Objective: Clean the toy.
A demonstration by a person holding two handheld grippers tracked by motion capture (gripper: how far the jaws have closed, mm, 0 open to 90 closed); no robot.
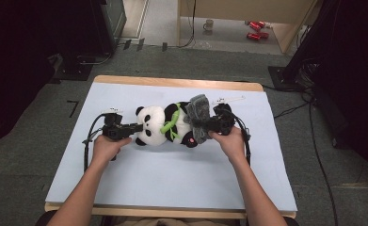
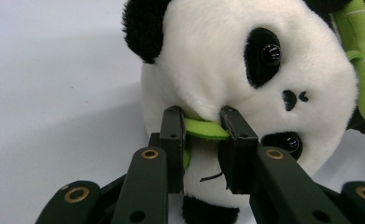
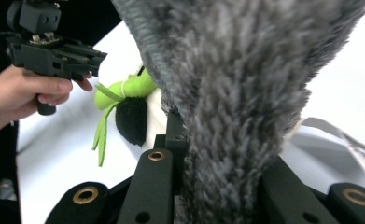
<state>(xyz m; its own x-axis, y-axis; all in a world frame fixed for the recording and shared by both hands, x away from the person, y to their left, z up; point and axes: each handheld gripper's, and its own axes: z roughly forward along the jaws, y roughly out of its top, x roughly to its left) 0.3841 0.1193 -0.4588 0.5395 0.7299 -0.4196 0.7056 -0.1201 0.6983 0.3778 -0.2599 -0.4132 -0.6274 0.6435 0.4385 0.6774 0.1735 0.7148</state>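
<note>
Left hand-held gripper [image 2: 202,122] clamped on the green strip [image 2: 207,129] at the panda's [image 1: 160,124] head, nine o'clock; right hand-held gripper [image 3: 217,140] clamped on grey fur cloth [image 3: 236,88], three o'clock

left gripper [image 2: 203,126] with black jaws: clamped on flat green felt strip [image 2: 207,129] | strip lies against white-and-black plush panda's head [image 2: 236,70] | green plush bamboo stalk [image 2: 364,60] at right edge | pale table surface [image 2: 54,93]
</note>
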